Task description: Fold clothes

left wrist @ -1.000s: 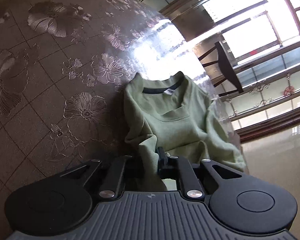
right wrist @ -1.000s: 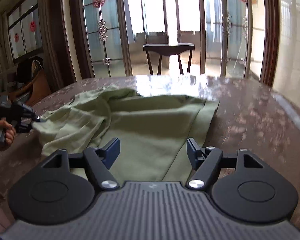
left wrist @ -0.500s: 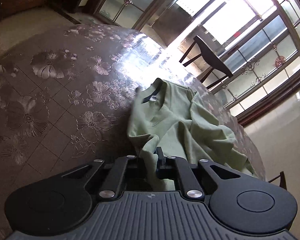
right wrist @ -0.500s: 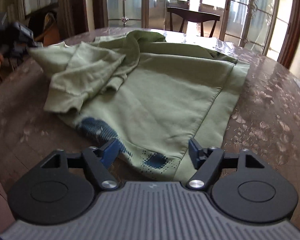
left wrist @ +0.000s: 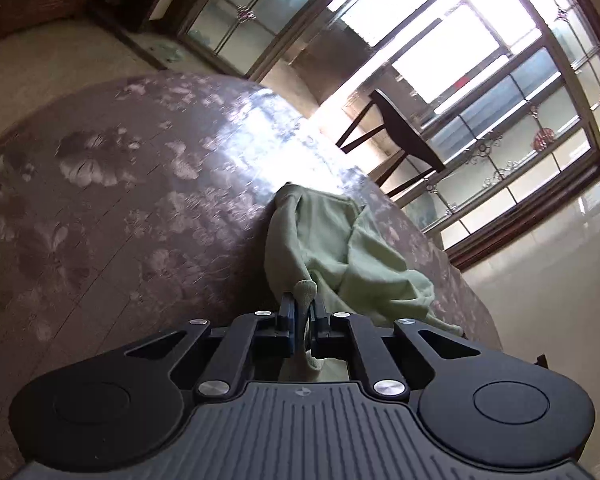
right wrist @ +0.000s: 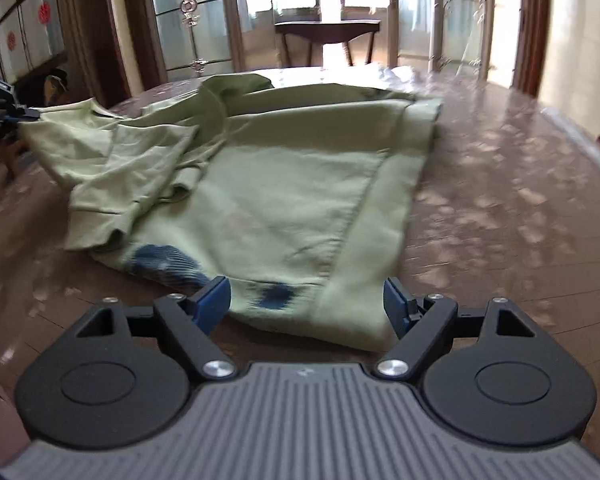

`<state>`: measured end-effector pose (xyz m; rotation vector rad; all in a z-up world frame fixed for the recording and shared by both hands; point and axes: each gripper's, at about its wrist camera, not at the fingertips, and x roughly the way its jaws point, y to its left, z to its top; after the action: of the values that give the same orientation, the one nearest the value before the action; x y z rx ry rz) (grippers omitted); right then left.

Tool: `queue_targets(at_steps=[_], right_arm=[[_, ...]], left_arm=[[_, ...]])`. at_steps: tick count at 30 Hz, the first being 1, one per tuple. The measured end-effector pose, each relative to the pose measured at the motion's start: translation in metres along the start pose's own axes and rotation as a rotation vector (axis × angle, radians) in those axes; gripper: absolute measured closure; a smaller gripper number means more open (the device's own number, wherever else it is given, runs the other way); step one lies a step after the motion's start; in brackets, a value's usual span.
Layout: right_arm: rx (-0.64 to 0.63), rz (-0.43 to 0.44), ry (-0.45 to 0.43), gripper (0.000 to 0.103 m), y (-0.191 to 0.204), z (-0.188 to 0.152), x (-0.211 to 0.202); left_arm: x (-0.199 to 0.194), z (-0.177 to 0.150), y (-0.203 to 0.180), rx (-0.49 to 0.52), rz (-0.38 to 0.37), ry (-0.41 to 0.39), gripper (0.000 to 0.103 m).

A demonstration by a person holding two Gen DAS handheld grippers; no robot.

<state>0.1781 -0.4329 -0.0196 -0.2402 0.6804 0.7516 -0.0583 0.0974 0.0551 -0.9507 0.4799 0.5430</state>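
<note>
Left wrist view: the left tongs are pinched tight on a bit of the green top, a nub of cloth poking up between the blue pads. From that pinch the top trails away across the flower-patterned table, bunched and ridged rather than flat. Holding it by one point probably lets the person draw that side out so it can be laid straight. A chair stands past the table by the windows.

Right wrist view: the right tongs are spread wide and hold nothing, poised just at the near hem of the top. The body lies fairly flat on the table, a sleeve crumpled at left. That wide stance looks ready to take the hem corner, the second hold needed for a fold.
</note>
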Motion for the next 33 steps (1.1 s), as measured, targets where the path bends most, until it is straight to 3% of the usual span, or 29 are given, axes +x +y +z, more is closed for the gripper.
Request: queue_targets(at_steps=[3, 9, 17, 22, 25, 27, 29, 33], right_arm=[[-0.106, -0.026, -0.002, 0.022, 0.005, -0.005, -0.002], [-0.200, -0.022, -0.025, 0.022, 0.012, -0.010, 0.005], [-0.275, 0.012, -0.029, 0.022, 0.027, -0.011, 0.027], [-0.327, -0.008, -0.066, 0.022, 0.035, -0.007, 0.040], [-0.328, -0.018, -0.084, 0.023, 0.036, -0.002, 0.046], [-0.319, -0.029, -0.104, 0.023, 0.036, 0.002, 0.048], [-0.304, -0.044, -0.125, 0.023, 0.035, 0.006, 0.050], [-0.289, -0.062, -0.134, 0.023, 0.032, 0.015, 0.053]], left_arm=[[0.001, -0.003, 0.007, -0.010, 0.024, 0.008, 0.097], [-0.003, -0.005, 0.018, -0.041, 0.078, -0.014, 0.097], [-0.004, -0.010, 0.021, -0.078, 0.078, 0.007, 0.097], [-0.007, -0.015, 0.037, -0.162, 0.080, 0.028, 0.094], [-0.006, -0.022, 0.051, -0.232, 0.079, 0.051, 0.083], [-0.002, -0.029, 0.060, -0.278, 0.062, 0.076, 0.069], [0.003, -0.037, 0.067, -0.319, 0.045, 0.092, 0.040], [0.011, -0.047, 0.072, -0.339, 0.026, 0.106, 0.030]])
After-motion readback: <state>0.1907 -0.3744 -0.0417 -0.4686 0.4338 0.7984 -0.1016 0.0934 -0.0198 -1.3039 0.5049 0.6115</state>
